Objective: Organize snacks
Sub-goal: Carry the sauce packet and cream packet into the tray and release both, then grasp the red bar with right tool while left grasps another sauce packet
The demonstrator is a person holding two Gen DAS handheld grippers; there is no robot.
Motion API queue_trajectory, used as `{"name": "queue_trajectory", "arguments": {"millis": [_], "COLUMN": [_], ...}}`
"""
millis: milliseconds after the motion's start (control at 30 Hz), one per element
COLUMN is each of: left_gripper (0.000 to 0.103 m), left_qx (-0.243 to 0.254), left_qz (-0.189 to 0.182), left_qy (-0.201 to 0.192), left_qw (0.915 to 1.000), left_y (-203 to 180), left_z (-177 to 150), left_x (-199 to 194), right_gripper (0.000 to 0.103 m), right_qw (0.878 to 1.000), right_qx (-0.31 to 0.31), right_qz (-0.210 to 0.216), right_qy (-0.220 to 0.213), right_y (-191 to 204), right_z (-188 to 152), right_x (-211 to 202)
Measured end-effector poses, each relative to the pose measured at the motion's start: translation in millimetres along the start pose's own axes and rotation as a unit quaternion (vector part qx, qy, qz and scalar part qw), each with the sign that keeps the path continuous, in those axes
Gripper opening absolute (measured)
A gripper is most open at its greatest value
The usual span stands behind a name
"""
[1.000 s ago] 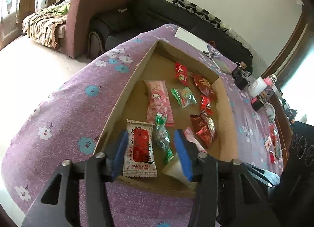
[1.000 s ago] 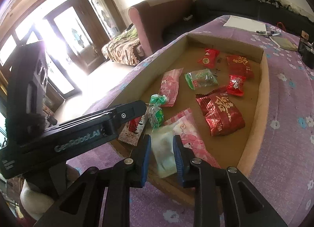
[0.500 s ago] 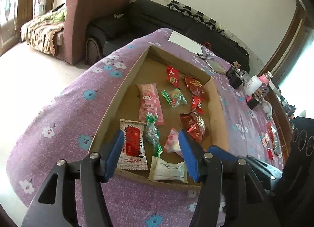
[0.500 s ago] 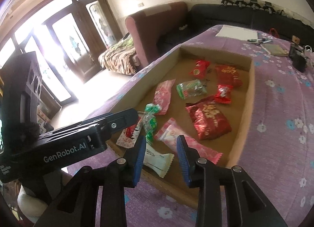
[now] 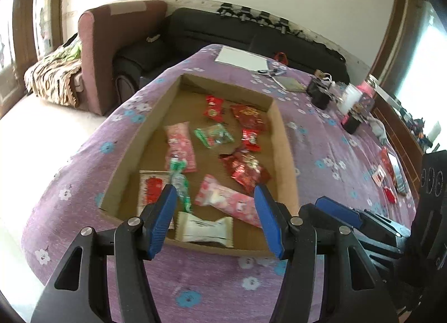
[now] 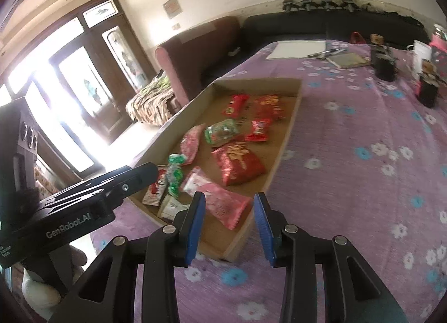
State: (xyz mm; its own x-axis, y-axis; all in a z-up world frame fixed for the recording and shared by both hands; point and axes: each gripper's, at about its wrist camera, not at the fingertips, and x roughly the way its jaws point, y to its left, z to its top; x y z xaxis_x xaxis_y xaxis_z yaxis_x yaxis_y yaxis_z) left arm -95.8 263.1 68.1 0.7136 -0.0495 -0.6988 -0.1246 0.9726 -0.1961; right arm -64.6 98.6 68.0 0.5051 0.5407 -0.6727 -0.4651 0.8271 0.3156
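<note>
On the purple floral tablecloth (image 5: 69,172) sits a shallow cardboard tray (image 5: 286,155), its long axis running away from the cameras toward the black sofa (image 5: 223,29). Beyond its far end lie a white sheet of paper (image 5: 241,57), pens and a notebook (image 5: 290,82); dark cups and jars (image 5: 352,124) crowd the right edge of the table, well apart from the tray.

Inside the tray, the largest snack is a pink packet (image 5: 226,200) lying slantwise at the near end, one end pointing to the near right corner. A crumpled red foil bag (image 5: 245,169) lies just beyond it. A second pink packet (image 5: 180,145) lies lengthwise along the tray, left of centre. A white wrapped snack (image 5: 205,229) lies crosswise against the near wall. A red-and-white sachet (image 5: 152,186) sits at the near left, a green twisted candy (image 5: 178,180) beside it. Smaller red packets (image 5: 213,105) and a green-clear one (image 5: 215,134) occupy the far half.

The left gripper (image 5: 216,221) hangs over the near wall, jaws about half apart and holding nothing. The right gripper (image 6: 229,223) hovers over the near right corner, its jaws opening with nothing gripped between them.
</note>
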Motion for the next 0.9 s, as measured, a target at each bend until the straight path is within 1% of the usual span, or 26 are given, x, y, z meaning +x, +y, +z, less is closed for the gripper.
{"name": "queue_trajectory", "arguments": {"millis": [300,567,733,900], "left_gripper": [0.057,0.057,0.057,0.057], "left_qx": [0.058,0.097,0.106,0.110], "left_qz": [0.000,-0.003,-0.013,-0.033], "left_qy": [0.006,0.017,0.027,0.042], "left_qw": [0.9983,0.9952,0.9939,0.9925], "left_y": [-49,-82,-95,-107], "left_z": [-7,-12,-15,-18], "left_x": [-2,0,4,8], "right_gripper": [0.041,0.041,0.042,0.042], "right_qw": [0.998,0.994,0.988,0.976], "right_qx": [0.051,0.085,0.117,0.161], "right_qz": [-0.020,-0.053,-0.079,-0.120], "right_qy": [-0.023,-0.043,-0.058,-0.081], "right_y": [-50,-96,-136,-186], "right_z": [-11,-20,-26,-32], "right_x": [-30,-57,-77,-110]}}
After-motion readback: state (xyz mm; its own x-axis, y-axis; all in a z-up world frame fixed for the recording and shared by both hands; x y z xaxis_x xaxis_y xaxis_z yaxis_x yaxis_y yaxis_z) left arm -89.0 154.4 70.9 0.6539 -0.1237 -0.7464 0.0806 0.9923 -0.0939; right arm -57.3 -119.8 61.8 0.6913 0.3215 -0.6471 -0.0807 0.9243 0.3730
